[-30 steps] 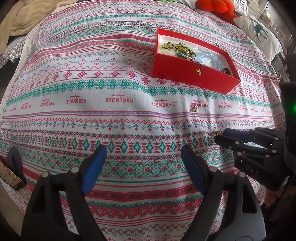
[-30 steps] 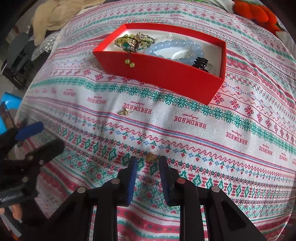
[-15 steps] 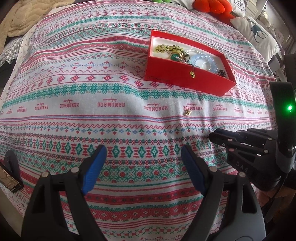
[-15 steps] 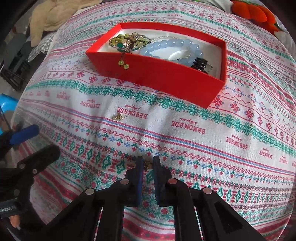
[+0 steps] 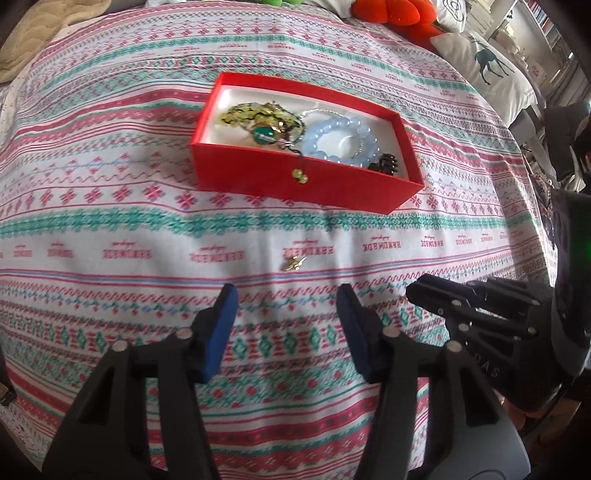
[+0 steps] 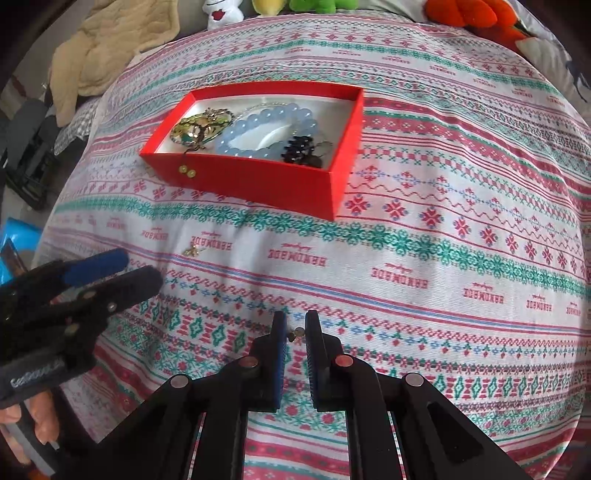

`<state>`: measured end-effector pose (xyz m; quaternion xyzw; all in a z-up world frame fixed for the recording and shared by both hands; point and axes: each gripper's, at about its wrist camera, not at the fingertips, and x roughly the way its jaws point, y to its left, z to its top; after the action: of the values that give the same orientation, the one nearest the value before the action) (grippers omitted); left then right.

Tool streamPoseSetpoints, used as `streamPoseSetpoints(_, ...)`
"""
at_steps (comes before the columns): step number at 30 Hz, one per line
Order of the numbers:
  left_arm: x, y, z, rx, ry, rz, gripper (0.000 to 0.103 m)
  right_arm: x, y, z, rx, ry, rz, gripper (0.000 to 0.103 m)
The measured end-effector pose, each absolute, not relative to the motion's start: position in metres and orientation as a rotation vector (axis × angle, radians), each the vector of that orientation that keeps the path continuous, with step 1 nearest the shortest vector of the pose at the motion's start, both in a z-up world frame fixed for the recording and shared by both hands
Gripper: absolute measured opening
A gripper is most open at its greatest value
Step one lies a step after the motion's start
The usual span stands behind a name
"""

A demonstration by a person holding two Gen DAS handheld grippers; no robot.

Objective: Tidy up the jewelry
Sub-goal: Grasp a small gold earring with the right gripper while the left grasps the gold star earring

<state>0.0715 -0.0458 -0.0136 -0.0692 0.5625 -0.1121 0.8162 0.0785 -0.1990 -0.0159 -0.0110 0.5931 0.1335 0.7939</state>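
A red jewelry box [image 5: 280,181] [image 6: 258,181] stands on the patterned cloth. It holds a green-gold necklace [image 5: 258,116], a blue bead bracelet [image 5: 340,138] and a black piece [image 6: 299,147]. A small gold earring [image 5: 293,263] [image 6: 194,251] lies on the cloth in front of the box. My left gripper [image 5: 286,299] is open, just short of that earring. My right gripper [image 6: 295,334] is shut on another small gold earring [image 6: 296,333] and holds it above the cloth. It shows at the right of the left wrist view [image 5: 436,291].
Plush toys [image 6: 472,16] and a beige blanket [image 6: 107,48] lie at the far edge. A deer-print pillow [image 5: 491,70] is at the back right. A blue object [image 6: 14,243] lies off the cloth's left edge.
My right gripper closed on the small gold earring and lifted it off the cloth. My left gripper moved forward toward the other earring and the box.
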Motion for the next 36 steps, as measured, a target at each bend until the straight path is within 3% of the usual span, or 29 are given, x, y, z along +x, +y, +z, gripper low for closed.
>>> streamPoseSetpoints(9, 0.088, -0.066, -0.032, -0.138, 1.234, -0.208, 0.034, 0.07, -0.222, -0.012, -0.013, 1.27, 0.286, 0.01)
streamPoseSetpoints(19, 0.101, -0.083, -0.046, -0.081, 1.254, -0.158, 0.028, 0.067, -0.246, -0.01, -0.005, 1.272, 0.279, 0.01)
streamPoseSetpoints(27, 0.107, -0.089, -0.049, -0.036, 1.249, -0.131, 0.015, 0.063, -0.254, -0.007, -0.003, 1.274, 0.273, 0.01)
streamPoseSetpoints(36, 0.104, -0.078, -0.044, -0.081, 1.242, -0.163, 0.008, 0.064, -0.238, -0.005, -0.003, 1.268, 0.284, 0.01)
